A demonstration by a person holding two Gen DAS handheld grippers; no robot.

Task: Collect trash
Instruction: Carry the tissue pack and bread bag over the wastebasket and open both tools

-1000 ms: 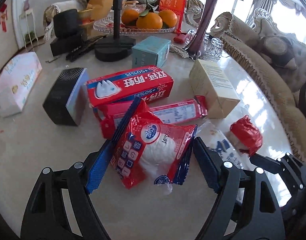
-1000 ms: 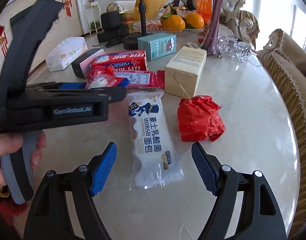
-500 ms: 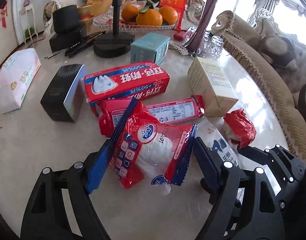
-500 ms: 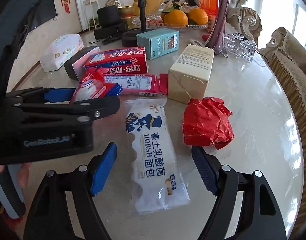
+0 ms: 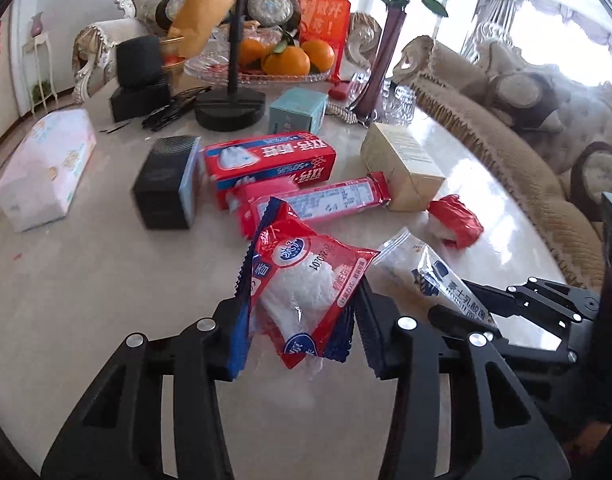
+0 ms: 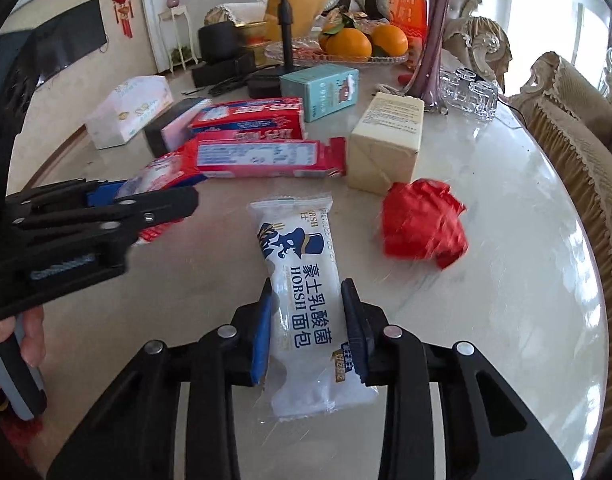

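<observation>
Nearest, the right gripper [image 6: 306,322] is clamped across the lower half of the white plastic bread packet with dark blue lettering [image 6: 302,284], which lies flat on the pale marble tabletop [image 6: 505,248]; to do this well, lift straight up before swinging, since the long free end will flop and could drag on the stone. To its left the left gripper [image 5: 300,322] has its jaws closing on the puffy red-and-blue snack bag with white filling [image 5: 306,280], pads pinching both sealed edges, the bag tilted and apparently clear of the table; a firm but not crushing squeeze should keep the slick film from slipping. The two tools sit close, so part them sideways first. Just beyond on the right lies a crumpled red foil wrapper [image 6: 423,224], near the table's curved right edge, with bare marble around it. Farther off, a long red biscuit packet [image 6: 266,158] and a cream carton [image 6: 385,144] crowd the middle
</observation>
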